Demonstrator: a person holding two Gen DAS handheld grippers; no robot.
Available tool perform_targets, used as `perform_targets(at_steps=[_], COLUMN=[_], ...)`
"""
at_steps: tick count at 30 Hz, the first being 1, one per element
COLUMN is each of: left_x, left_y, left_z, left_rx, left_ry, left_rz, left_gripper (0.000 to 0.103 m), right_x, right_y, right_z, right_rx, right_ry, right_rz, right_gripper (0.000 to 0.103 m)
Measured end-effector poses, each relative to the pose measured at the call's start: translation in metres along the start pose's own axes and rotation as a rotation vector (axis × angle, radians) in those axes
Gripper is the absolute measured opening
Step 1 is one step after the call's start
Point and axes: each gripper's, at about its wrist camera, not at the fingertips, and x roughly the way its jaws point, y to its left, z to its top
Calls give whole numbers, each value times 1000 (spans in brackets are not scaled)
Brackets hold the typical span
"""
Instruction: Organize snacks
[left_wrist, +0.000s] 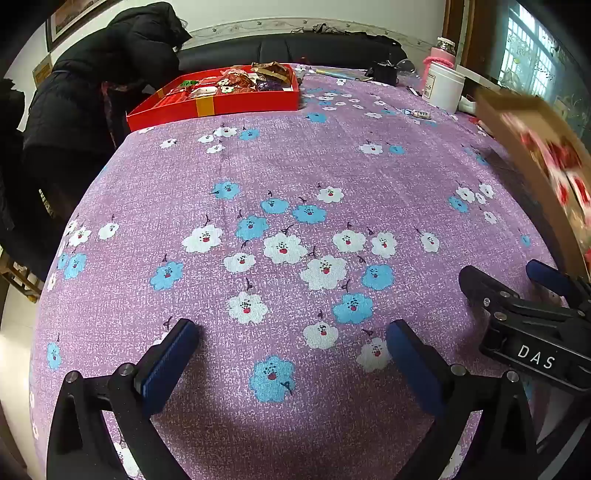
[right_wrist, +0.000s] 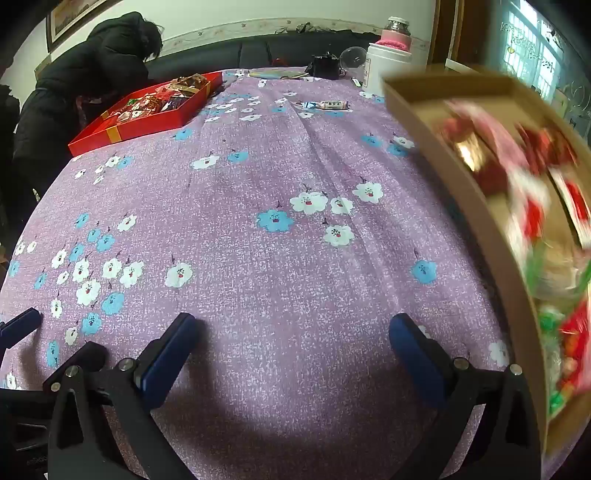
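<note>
While both grippers' jaws gape empty, purple flowered cloth (left_wrist: 295, 166) spreads wide — red box (left_wrist: 236, 105) far off.

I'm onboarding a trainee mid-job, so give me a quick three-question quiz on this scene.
1. True or false: the left gripper and right gripper both hold nothing.
2. The red tray sits: A) far left, B) near right, C) between the grippers?
3. What lies alone on the tablecloth near the white jar?

Key: 1 true. 2 A. 3 A wrapped snack; its label is too small to read.
</note>
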Motion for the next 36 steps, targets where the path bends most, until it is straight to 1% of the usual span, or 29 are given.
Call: perform_targets(at_steps=[36], left_x=[0], left_y=[0], left_z=[0], left_rx=[0], left_ry=[0], left_rz=[0], left_gripper=[103], right_x=[-1], right_y=[0], right_z=[-1], right_rx=[0], right_ry=[-1], right_rz=[0], right_gripper=[103])
